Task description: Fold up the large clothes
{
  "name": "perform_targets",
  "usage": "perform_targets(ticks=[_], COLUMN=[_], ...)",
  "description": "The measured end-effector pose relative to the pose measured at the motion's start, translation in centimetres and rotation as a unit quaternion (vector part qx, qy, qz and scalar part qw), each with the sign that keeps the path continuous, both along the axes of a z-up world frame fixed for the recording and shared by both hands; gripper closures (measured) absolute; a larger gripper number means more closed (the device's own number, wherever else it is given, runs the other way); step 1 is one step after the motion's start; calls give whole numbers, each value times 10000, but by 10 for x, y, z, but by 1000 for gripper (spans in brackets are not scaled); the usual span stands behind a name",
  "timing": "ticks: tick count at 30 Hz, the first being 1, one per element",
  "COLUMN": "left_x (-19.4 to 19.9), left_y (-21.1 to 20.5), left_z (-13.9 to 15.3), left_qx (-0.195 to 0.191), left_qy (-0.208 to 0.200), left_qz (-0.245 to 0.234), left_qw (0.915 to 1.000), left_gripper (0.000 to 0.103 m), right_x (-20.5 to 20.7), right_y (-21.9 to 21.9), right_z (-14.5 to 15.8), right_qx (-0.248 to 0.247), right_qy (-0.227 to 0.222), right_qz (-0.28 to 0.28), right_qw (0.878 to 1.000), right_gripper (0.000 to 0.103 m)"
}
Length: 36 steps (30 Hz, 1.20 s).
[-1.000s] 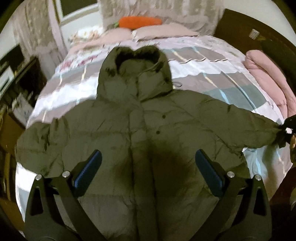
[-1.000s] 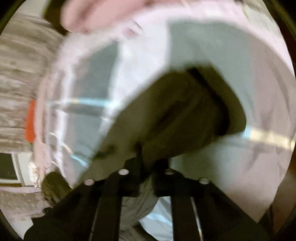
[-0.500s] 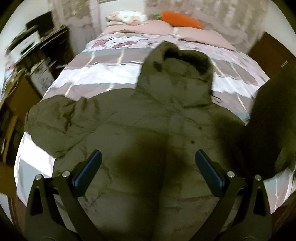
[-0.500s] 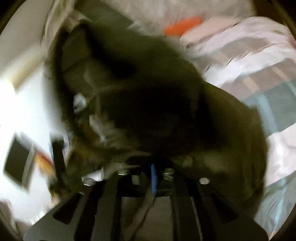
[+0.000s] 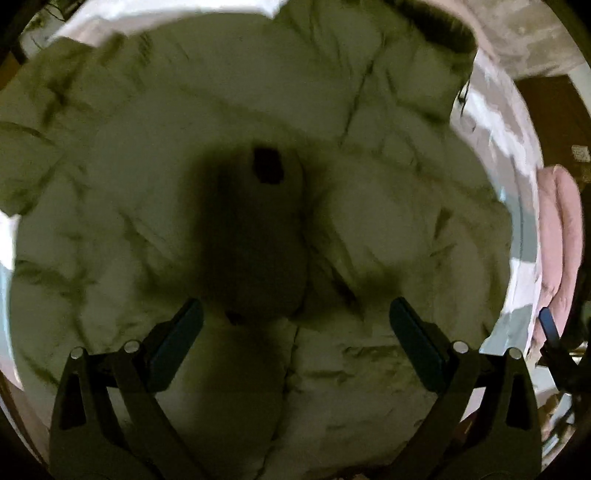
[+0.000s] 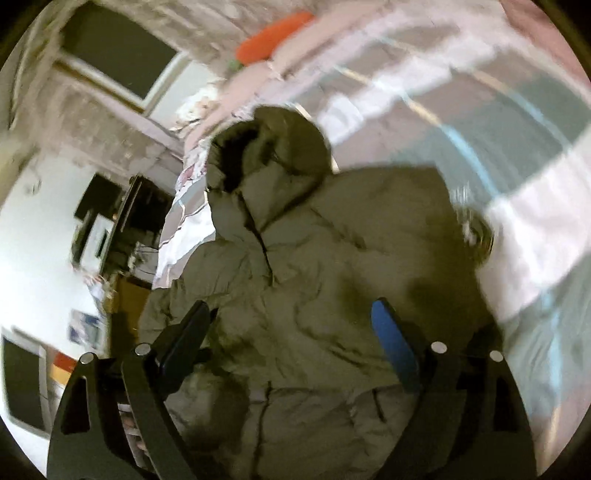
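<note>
An olive-green hooded puffer jacket point(image 5: 369, 192) lies face up on the bed and fills the left wrist view. One sleeve point(image 5: 258, 236) lies folded across its chest, its dark cuff opening facing me. My left gripper point(image 5: 295, 332) is open and empty, close above the jacket's front. In the right wrist view the jacket point(image 6: 332, 280) shows with its hood point(image 6: 273, 147) toward the pillows. My right gripper point(image 6: 291, 332) is open and empty above the jacket's lower front.
The bed has a striped grey, white and pink cover point(image 6: 480, 110). An orange carrot cushion point(image 6: 273, 35) and pink pillows lie at its head. A pink folded blanket point(image 5: 557, 229) lies at the bed's right side. A dark desk with clutter point(image 6: 122, 221) stands beside the bed.
My right gripper has let go of the sleeve, which now lies across the jacket's chest, and stands open. My left gripper has dropped much closer to the jacket.
</note>
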<state>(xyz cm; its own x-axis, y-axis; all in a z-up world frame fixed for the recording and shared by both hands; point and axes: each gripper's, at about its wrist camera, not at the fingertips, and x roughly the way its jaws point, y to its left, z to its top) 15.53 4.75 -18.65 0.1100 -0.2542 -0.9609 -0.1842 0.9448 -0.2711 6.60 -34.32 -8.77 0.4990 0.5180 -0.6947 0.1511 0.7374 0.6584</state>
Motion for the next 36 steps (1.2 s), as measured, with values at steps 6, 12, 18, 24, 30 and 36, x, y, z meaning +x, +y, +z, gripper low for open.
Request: perform_targets(ticks=[6, 12, 18, 24, 30, 36], left_x=[22, 44, 35, 43, 73, 75], left_y=[-21, -21, -16, -40, -57, -71], left_z=[-19, -3, 13, -9, -27, -20], left_qx=[286, 831, 918, 1206, 1622, 2117], left_qy=[-461, -1195, -1407, -1090, -1152, -1385], left_qz=[-510, -470, -472, -834, -792, -1053], left_qw=[9972, 9882, 9847, 9832, 9768, 9617], left_gripper=[59, 43, 35, 35, 31, 28], right_x=[4, 11, 25, 49, 84, 79], right_y=[6, 25, 41, 43, 29, 27], right_z=[-23, -30, -74, -106, -114, -107], right_qx=[90, -921, -1476, -1909, -1872, -1767], right_qy=[575, 345, 879, 1147, 1151, 1377], right_qz=[-19, 247, 688, 697, 318, 243], right_qw=[9983, 9948, 9827, 9724, 9750, 9743], right_gripper=[14, 14, 88, 88, 88, 84])
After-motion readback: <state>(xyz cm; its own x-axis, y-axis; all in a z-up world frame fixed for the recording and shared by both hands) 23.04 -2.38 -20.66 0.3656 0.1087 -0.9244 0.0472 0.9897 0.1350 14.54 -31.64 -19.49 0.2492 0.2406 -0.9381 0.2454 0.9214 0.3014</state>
